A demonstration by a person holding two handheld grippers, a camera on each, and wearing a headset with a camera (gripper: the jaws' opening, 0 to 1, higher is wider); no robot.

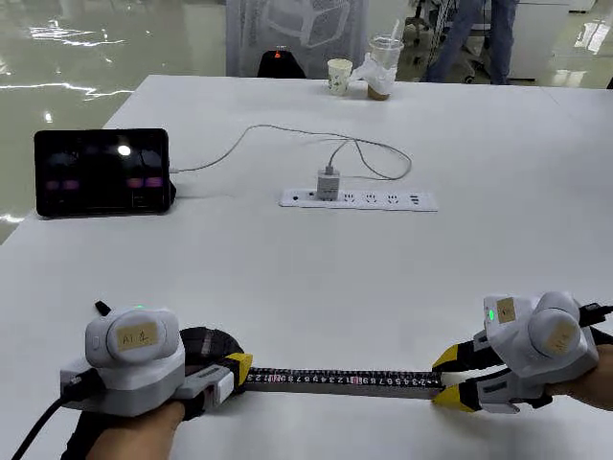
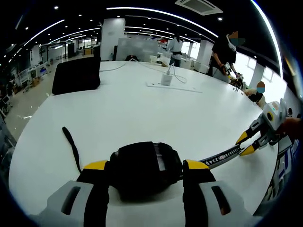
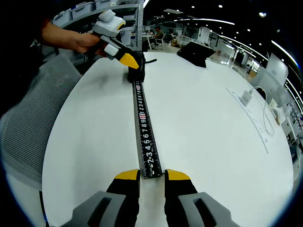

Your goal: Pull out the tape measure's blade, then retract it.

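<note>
The black tape measure case (image 2: 147, 168) sits on the white table (image 1: 316, 278), and my left gripper (image 2: 147, 165) is shut on it, a yellow-tipped finger on each side. In the head view the case (image 1: 206, 347) is at the lower left, held by the left gripper (image 1: 230, 369). Its blade (image 1: 345, 379) lies flat, drawn out to the right. My right gripper (image 1: 445, 379) is shut on the blade's end. In the right gripper view the numbered blade (image 3: 143, 123) runs from my right gripper (image 3: 152, 176) to the case (image 3: 137, 71) and the left gripper (image 3: 124, 56).
A dark tablet (image 1: 102, 171) stands at the left, with a cable to a charger (image 1: 329, 182) in a white power strip (image 1: 359, 199). Cups (image 1: 381, 67) stand at the far edge. The case's wrist strap (image 2: 71, 146) lies beside it. A mesh chair (image 3: 28, 127) is by the near edge.
</note>
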